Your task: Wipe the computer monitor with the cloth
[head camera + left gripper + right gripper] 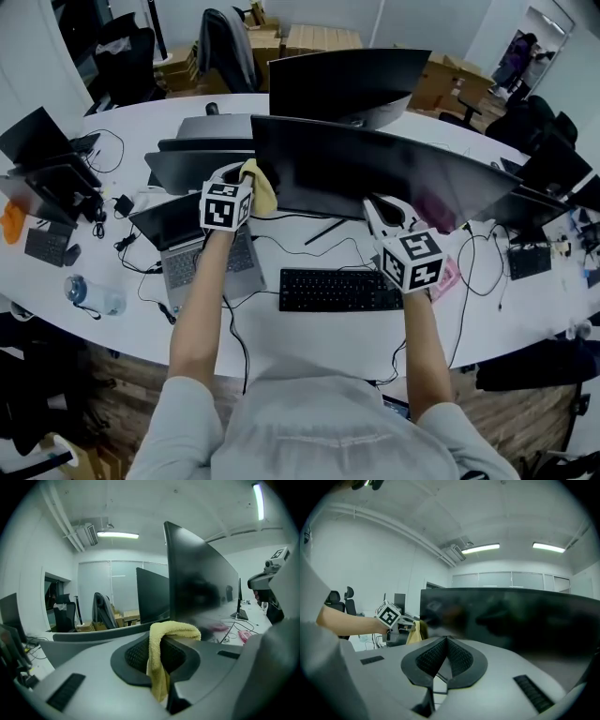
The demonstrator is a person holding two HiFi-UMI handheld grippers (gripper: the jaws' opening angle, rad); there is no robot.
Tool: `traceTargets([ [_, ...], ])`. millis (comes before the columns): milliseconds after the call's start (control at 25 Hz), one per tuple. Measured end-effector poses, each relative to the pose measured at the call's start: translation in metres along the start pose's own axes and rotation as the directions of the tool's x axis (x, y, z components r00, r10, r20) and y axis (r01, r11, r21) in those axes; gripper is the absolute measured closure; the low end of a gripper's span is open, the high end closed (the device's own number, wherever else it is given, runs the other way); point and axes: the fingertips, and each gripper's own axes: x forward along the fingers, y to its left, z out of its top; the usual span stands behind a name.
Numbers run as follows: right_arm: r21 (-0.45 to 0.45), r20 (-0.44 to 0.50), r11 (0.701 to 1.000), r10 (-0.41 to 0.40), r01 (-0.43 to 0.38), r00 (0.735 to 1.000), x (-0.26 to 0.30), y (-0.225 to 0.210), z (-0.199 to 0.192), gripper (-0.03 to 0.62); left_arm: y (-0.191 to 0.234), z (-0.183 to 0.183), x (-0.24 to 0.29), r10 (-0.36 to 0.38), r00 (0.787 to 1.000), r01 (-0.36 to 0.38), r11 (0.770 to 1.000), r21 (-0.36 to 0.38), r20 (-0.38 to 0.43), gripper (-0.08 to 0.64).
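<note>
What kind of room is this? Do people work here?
It looks like an office. A long white desk holds a big curved monitor, a keyboard and a laptop, with an office chair behind.

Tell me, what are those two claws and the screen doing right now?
Left gripper shut on yellow cloth, at monitor left edge. Right gripper shut, empty. Nothing in the way.

1. From where I stand, no word, brand or number can be read anywhere.
2. The cubes on the left gripper (247, 180) and right gripper (379, 212) carry only black-and-white square patterns.
3. The keyboard (340, 290) key print is too small to read.
</note>
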Motion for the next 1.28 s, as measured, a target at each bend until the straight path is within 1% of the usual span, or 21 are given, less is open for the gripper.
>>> traceTargets([
  [200,0.02,-0.027,1.0,0.005,-0.004,1.0,0.007,0.003,-0.014,0.565,-0.006,-0.037,0.012,-0.029,0.998,0.027,0.999,-0.025,-0.058,0.517],
  [480,0.03,-0.069,1.0,0.007,-0.005,0.998,0.021,0.007,-0.035,0.565,-0.009,-0.085,0.027,-0.056,0.991,0.047,0.996,-0.082,-0.119,0.517],
  [680,0.037,-0.088,0.999,0.008,-0.004,0.996,0.031,0.007,-0.043,0.565,-0.017,-0.121,0.035,-0.091,0.982,0.069,0.989,-0.133,-0.168,0.517],
  [920,0.045,-0.109,0.999,0.019,-0.014,0.994,0.038,0.007,-0.051,0.565,-0.02,-0.154,0.045,-0.119,0.973,0.079,0.977,-0.199,-0.199,0.517],
  [1040,0.055,-0.124,0.998,0.022,-0.015,0.992,0.042,0.005,-0.058,0.565,-0.022,-0.166,0.048,-0.133,0.971,0.077,0.961,-0.264,-0.198,0.517],
  [1120,0.064,-0.132,0.998,0.023,-0.015,0.991,0.043,0.005,-0.062,0.565,-0.023,-0.173,0.049,-0.141,0.971,0.074,0.944,-0.321,-0.192,0.517],
  [1200,0.072,-0.137,0.997,0.023,-0.013,0.99,0.043,0.005,-0.065,0.565,-0.024,-0.179,0.049,-0.148,0.974,0.069,0.917,-0.393,-0.174,0.517],
  [1280,0.083,-0.14,0.997,0.019,-0.008,0.99,0.044,0.004,-0.067,0.565,-0.022,-0.183,0.05,-0.149,0.978,0.063,0.876,-0.478,-0.145,0.517],
])
